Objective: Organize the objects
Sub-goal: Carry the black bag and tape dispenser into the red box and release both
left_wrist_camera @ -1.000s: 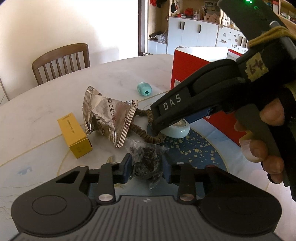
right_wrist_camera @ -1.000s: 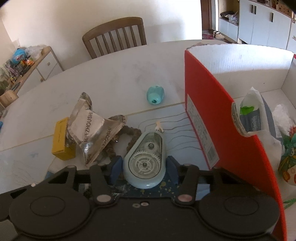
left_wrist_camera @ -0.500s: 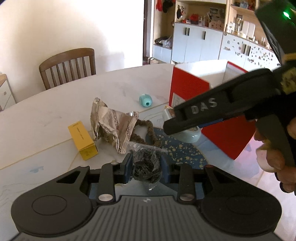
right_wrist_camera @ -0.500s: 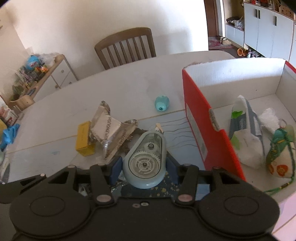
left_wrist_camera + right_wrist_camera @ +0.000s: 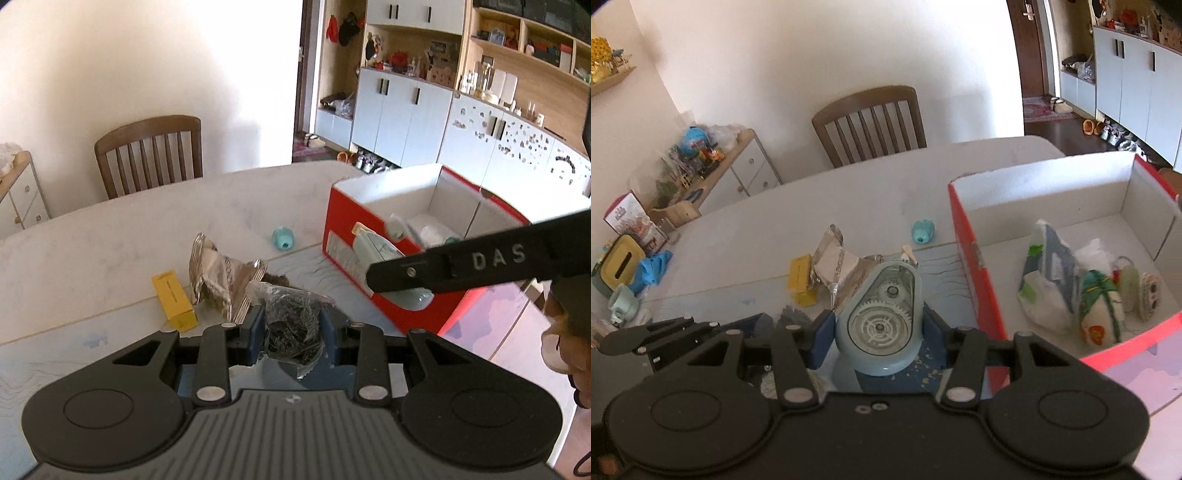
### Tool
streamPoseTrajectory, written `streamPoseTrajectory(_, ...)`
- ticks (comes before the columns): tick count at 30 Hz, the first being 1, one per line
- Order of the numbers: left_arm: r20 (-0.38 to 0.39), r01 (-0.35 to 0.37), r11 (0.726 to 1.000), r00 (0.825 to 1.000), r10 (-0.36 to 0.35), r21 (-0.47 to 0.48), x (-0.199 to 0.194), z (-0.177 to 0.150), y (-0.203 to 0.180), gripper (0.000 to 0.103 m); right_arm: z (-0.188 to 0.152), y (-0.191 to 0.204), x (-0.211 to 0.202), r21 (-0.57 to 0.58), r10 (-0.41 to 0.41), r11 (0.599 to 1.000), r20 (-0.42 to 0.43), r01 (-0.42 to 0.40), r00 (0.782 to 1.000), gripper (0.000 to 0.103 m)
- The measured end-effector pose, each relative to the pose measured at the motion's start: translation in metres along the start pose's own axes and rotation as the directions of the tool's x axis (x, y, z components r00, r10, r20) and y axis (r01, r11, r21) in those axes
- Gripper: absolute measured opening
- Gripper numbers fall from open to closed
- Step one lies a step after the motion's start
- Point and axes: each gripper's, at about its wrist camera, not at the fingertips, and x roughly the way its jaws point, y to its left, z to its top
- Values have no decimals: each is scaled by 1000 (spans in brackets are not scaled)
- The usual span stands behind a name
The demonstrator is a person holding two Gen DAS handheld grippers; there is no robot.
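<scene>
At the right of the right wrist frame, the red box (image 5: 975, 266) is open on top; its far half is bare, its near half taken up by bags (image 5: 1049, 280). Left of it, the table (image 5: 849, 206) is blocked by a foil pouch (image 5: 831, 266), a yellow carton (image 5: 801, 280) and a teal sharpener (image 5: 922, 232).

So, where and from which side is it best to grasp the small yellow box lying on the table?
Grip the yellow box across its two long sides near the middle, coming from above. It lies flat and narrow; the foil bag crowds one long side, so descend carefully there.
</scene>
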Motion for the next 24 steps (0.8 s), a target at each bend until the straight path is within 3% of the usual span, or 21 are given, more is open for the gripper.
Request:
streamPoseTrajectory(9,41,18,1000,999,-18,6,-18,22,-37,32,0,-29,-40,-14,4,1000,43,-3,999,51)
streamPoseTrajectory(24,36,52,998,998,-54,44,13,50,-114,32,7,-114,-71,-6,-51,999,61,51,997,51)
